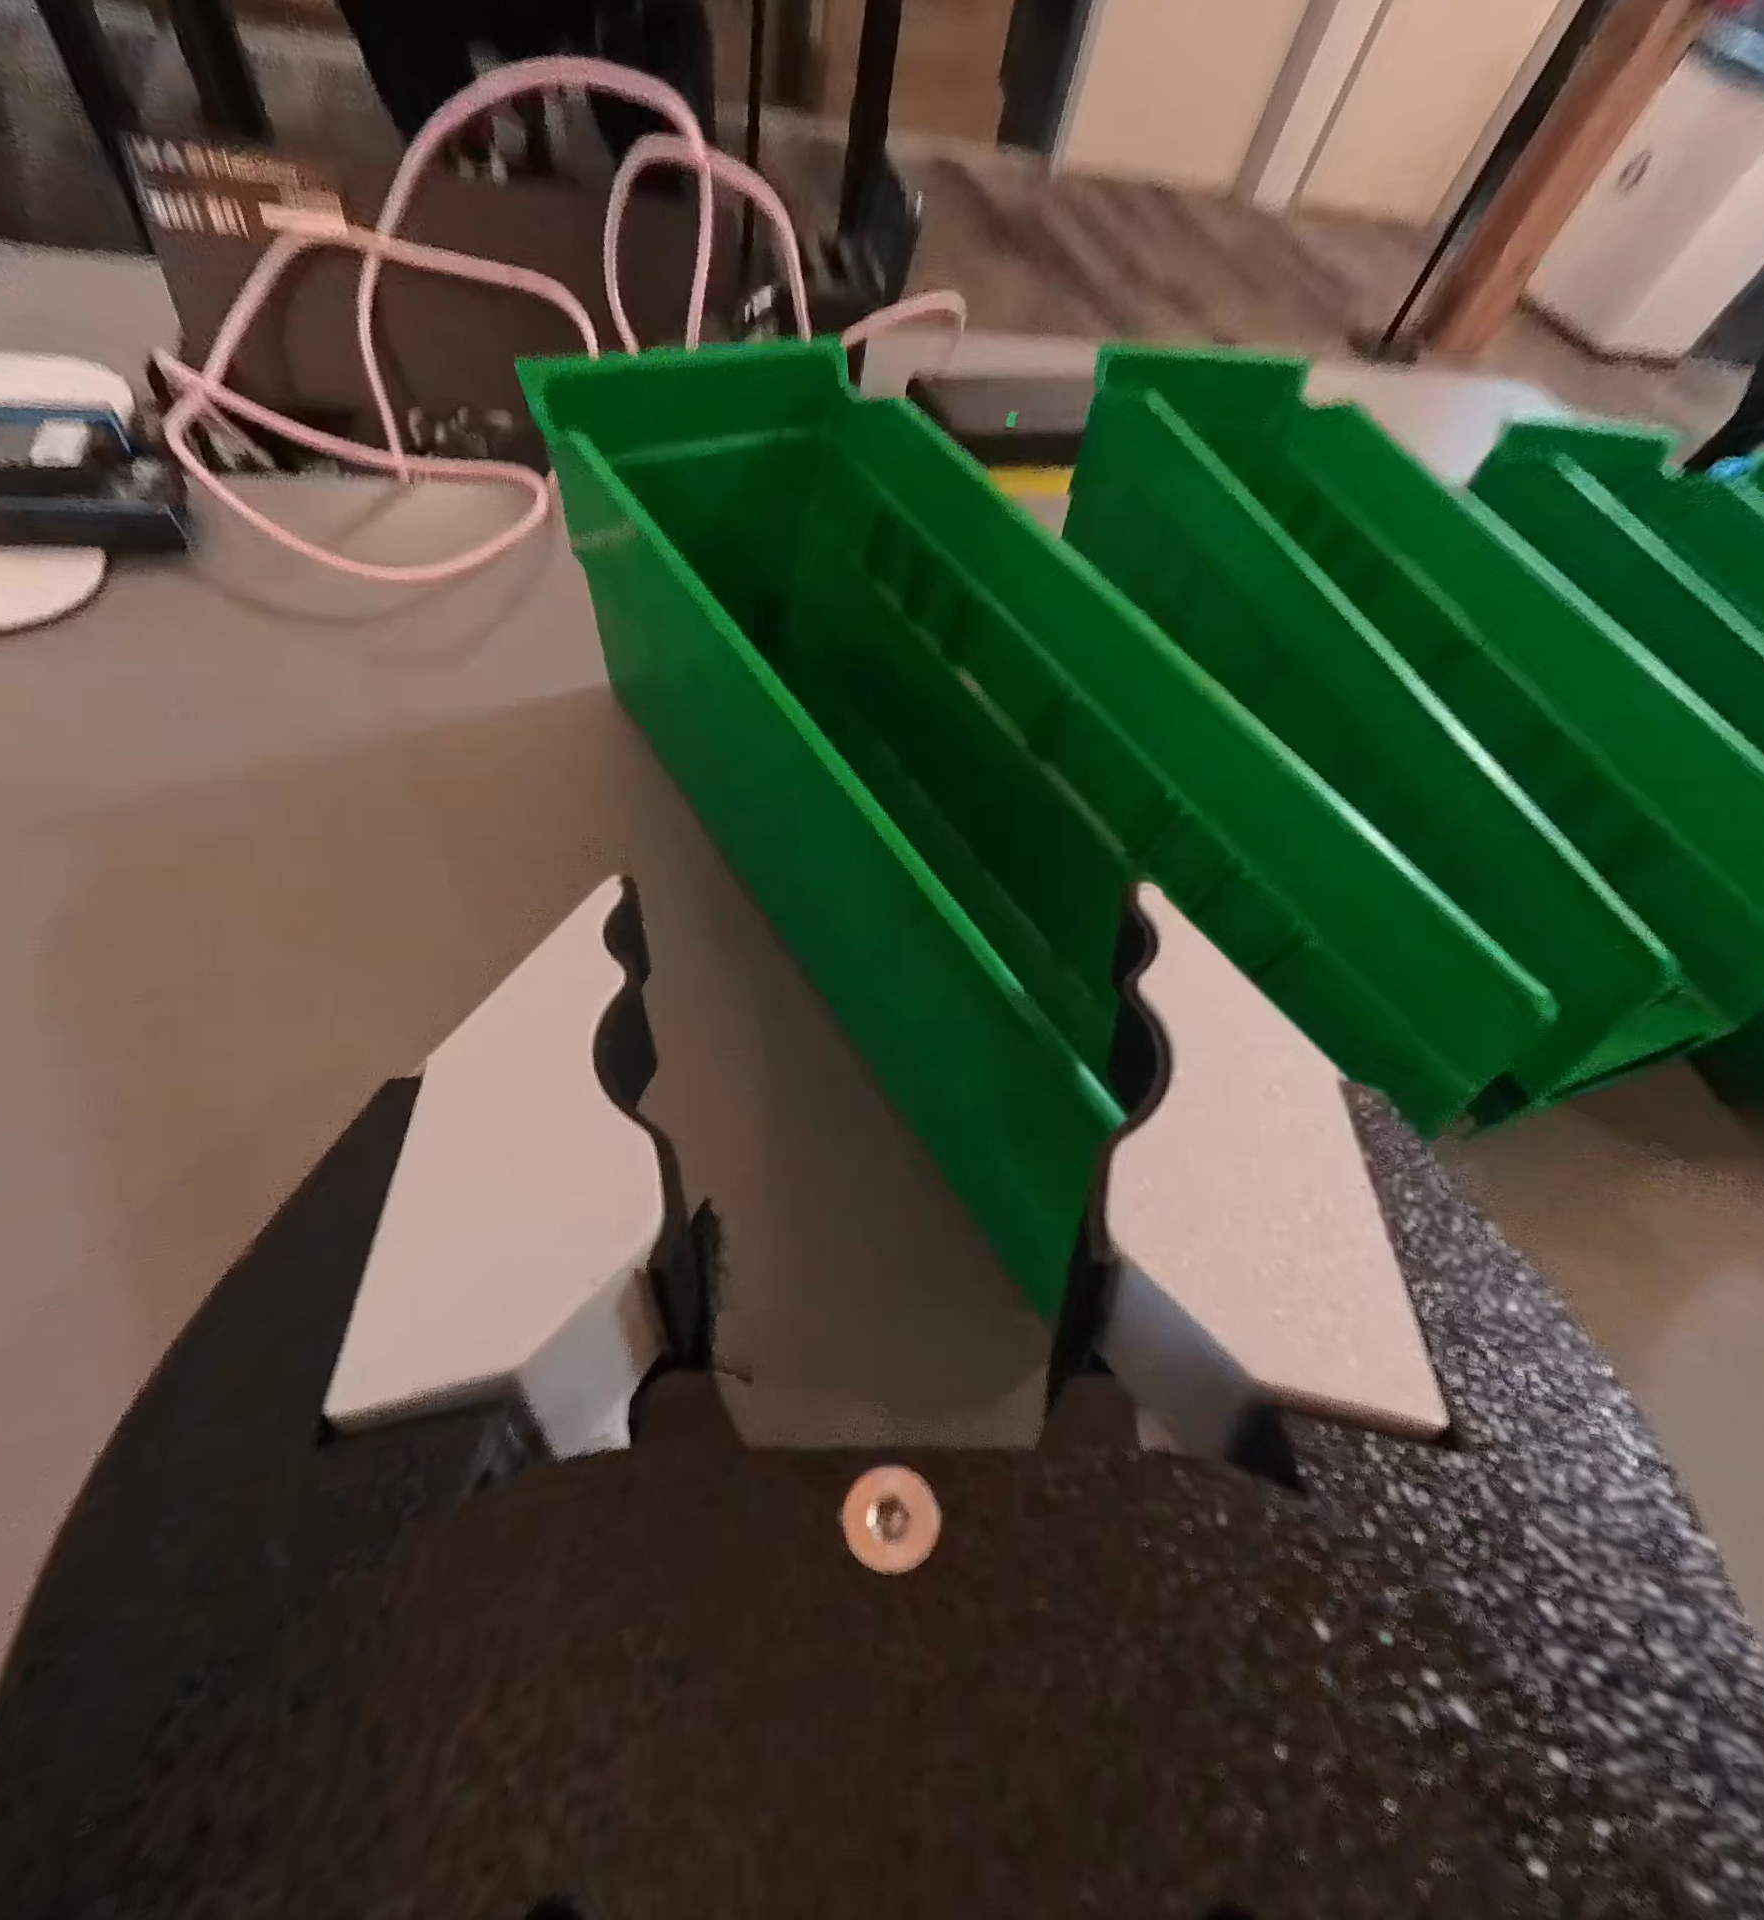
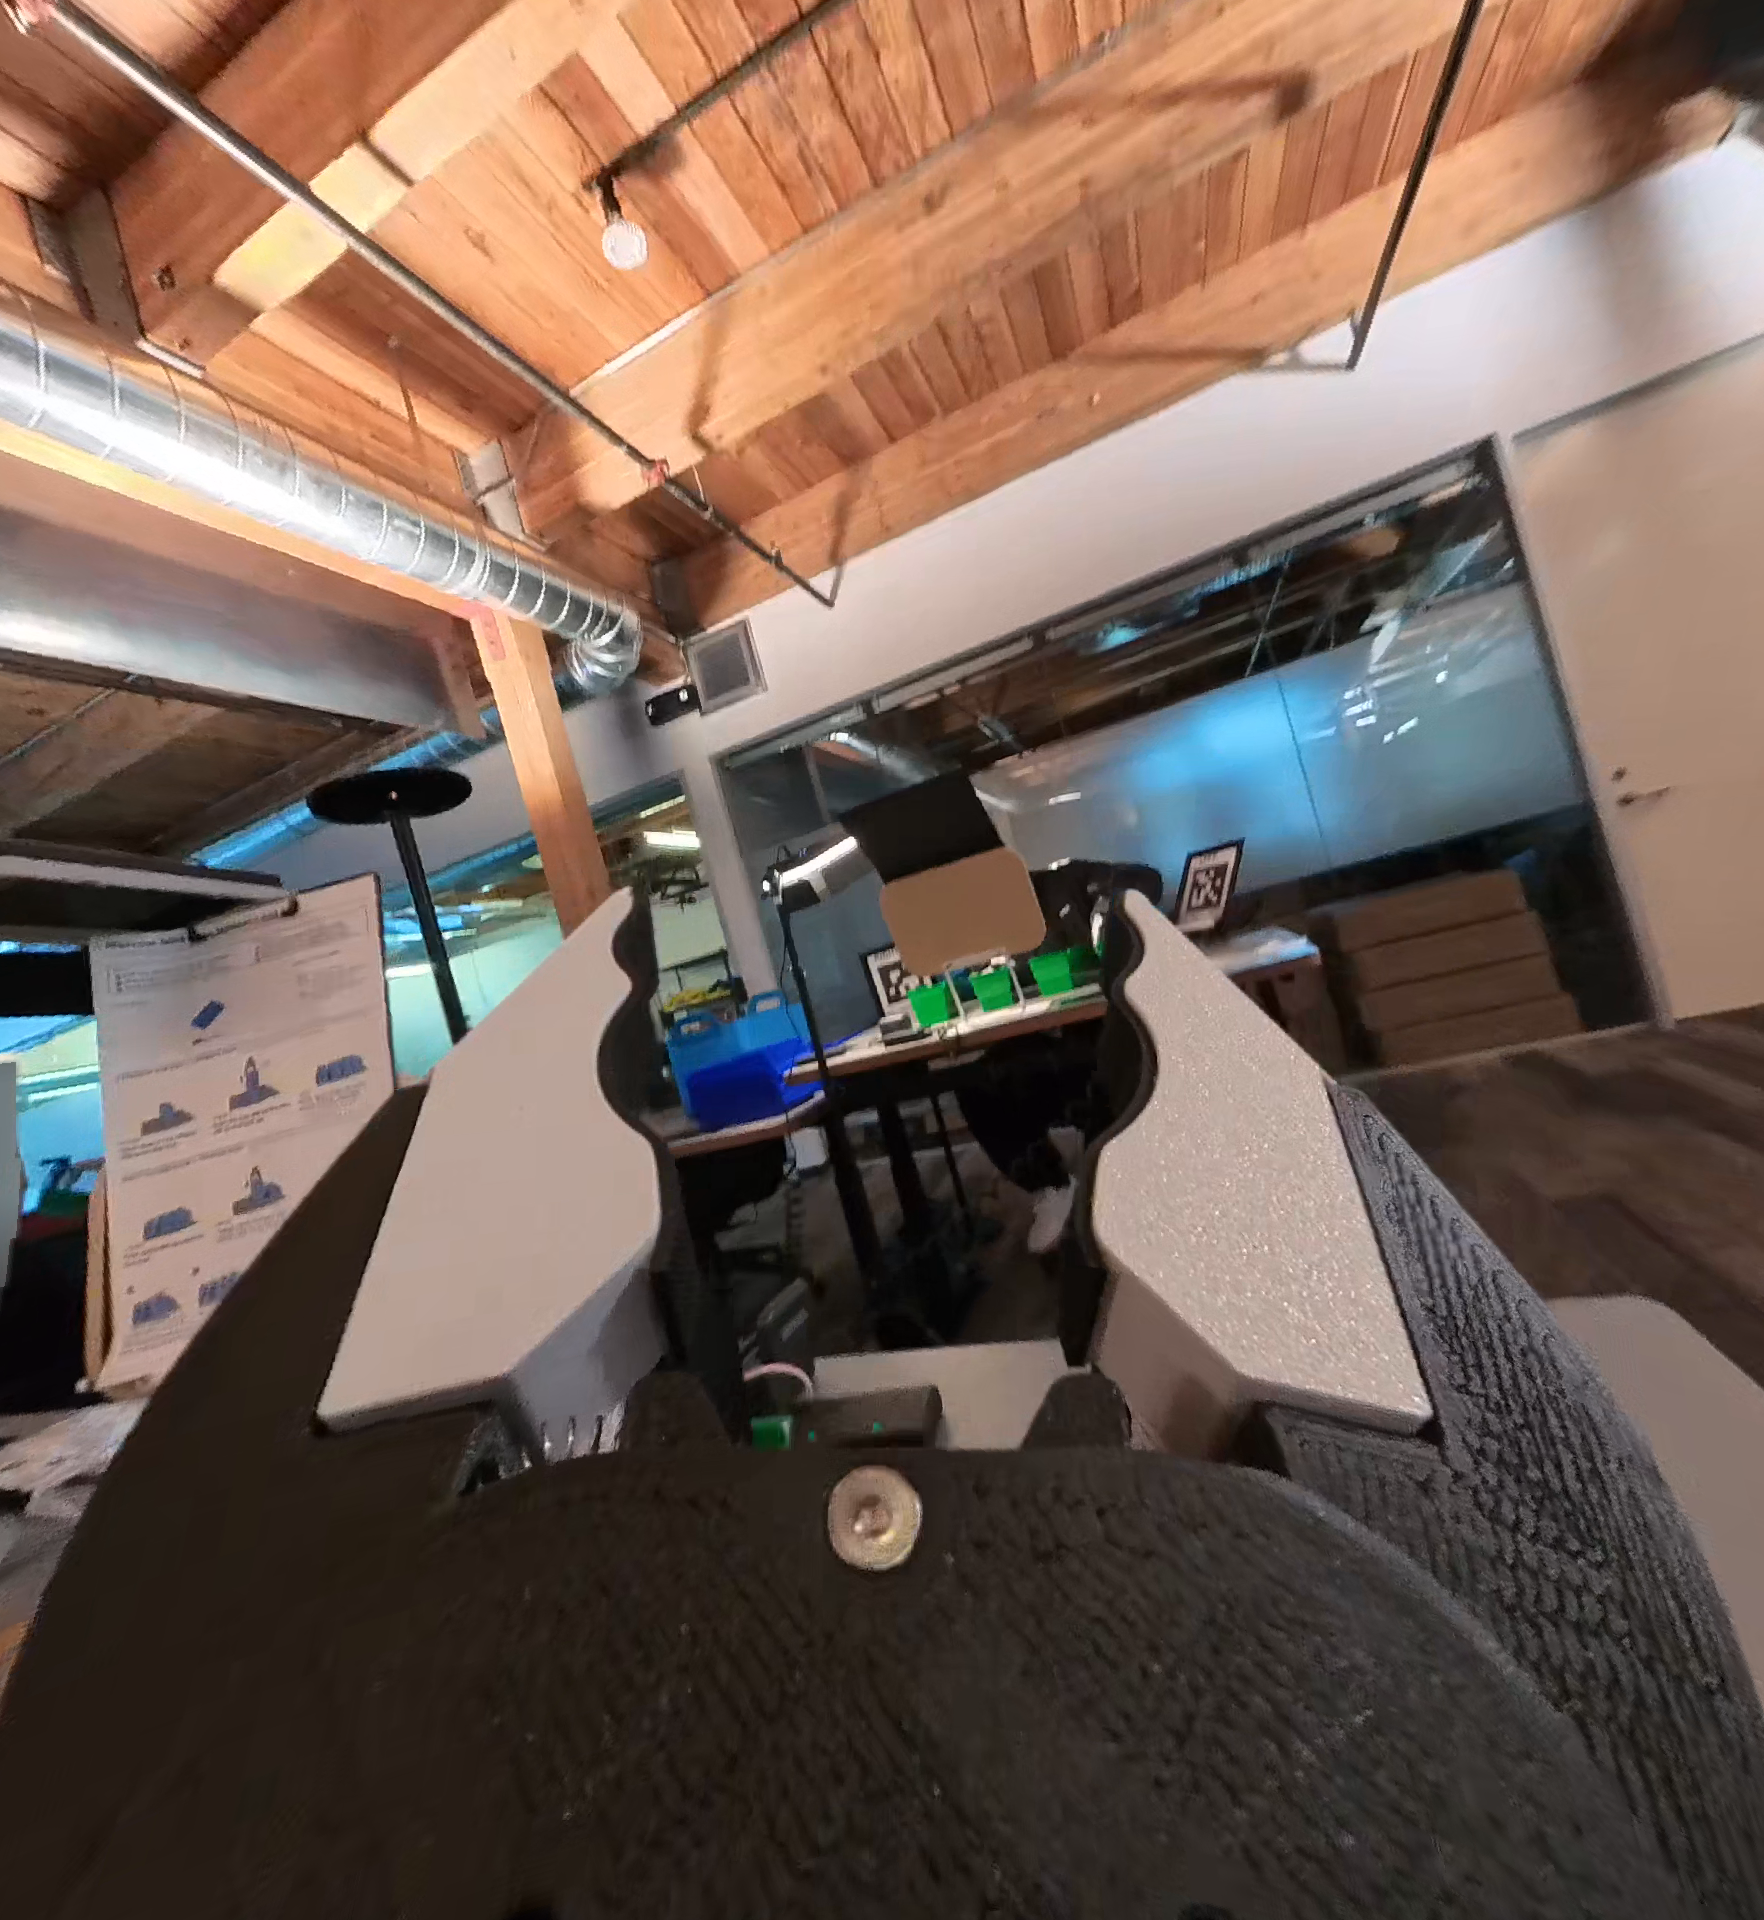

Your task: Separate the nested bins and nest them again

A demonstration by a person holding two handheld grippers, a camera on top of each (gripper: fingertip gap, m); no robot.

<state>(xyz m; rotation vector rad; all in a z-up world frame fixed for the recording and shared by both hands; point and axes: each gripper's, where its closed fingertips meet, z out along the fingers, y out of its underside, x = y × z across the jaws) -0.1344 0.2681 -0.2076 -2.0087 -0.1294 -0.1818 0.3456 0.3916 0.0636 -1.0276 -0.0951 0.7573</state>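
Note:
Several long green bins stand side by side on the grey table (image 1: 234,831) in the left wrist view, apart from one another. The nearest bin (image 1: 857,727) is empty, with a second bin (image 1: 1377,675) and a third bin (image 1: 1667,582) to its right. My left gripper (image 1: 883,888) is open, low over the table at the nearest bin's front end. That bin's left wall runs between my fingers, close against the right finger (image 1: 1231,1143). My right gripper (image 2: 878,904) is open and empty, tilted up toward the room, with no bin between its fingers.
A looped pink cable (image 1: 390,416), a dark box (image 1: 265,260) and a white device (image 1: 5,499) lie behind and left of the bins. In the right wrist view, a far table holds blue bins (image 2: 732,1060) and small green bins (image 2: 992,987); an instruction board (image 2: 234,1122) stands left.

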